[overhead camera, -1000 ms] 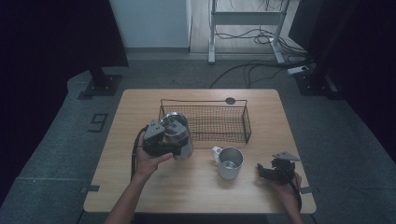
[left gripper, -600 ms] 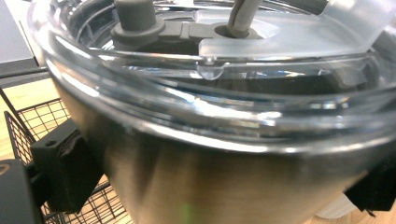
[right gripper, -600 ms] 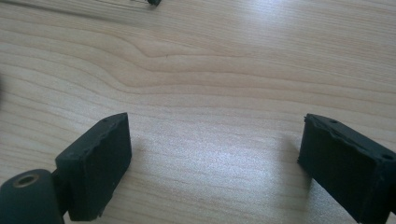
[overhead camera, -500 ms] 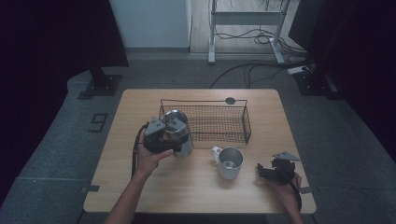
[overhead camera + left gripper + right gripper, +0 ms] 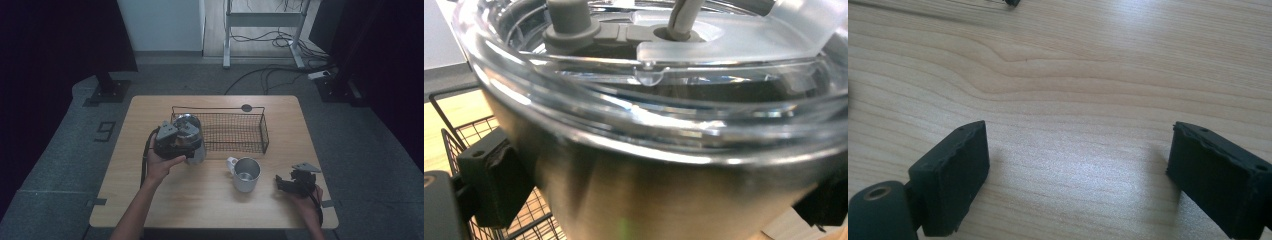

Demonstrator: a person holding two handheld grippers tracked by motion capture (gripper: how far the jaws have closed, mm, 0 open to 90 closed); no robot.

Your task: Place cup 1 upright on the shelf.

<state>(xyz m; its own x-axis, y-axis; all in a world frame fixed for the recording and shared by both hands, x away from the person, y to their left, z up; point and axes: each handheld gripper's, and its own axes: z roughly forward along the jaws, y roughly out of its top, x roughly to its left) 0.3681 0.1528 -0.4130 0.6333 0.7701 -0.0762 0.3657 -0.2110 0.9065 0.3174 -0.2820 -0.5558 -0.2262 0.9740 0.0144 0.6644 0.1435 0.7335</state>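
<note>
Left gripper clamps the steel tumbler between its jaws, beside the wire basket; right gripper rests wide open, empty, on the table.

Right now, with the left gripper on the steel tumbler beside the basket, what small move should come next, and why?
Probably lift the tumbler a little higher and carry it over the basket rim. The left gripper has its jaws on either side of the tumbler's steel wall, right at the basket's near-left corner. The right gripper rests open on the table, doing nothing.
</note>
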